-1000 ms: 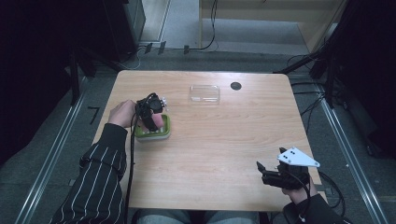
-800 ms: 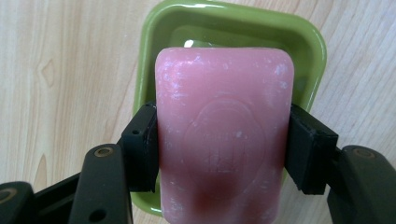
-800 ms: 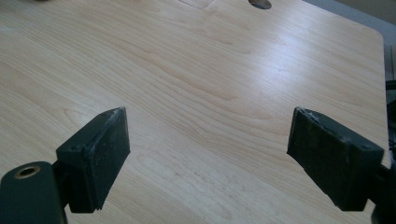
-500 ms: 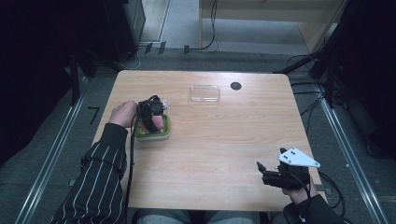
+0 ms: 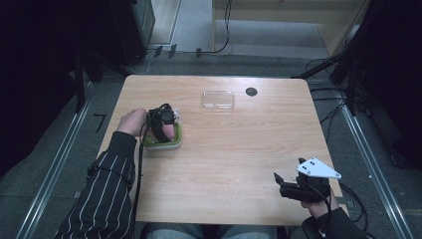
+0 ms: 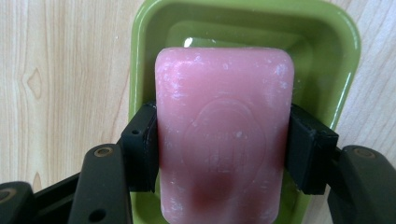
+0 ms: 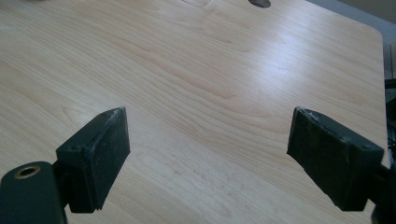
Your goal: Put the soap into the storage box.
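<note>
My left gripper has its jaws clamped on the sides of the pink soap bar, which sits over the green dish at centre left of the high view. At lower right, my right gripper hangs over bare counter, jaws spread wide with nothing between them.

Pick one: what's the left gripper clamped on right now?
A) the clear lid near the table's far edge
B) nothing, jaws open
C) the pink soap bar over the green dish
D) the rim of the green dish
C: in the left gripper view the left gripper has its black pads pressed on both sides of the pink soap bar, with the green dish beneath it; whether the bar rests in the dish cannot be told.
</note>
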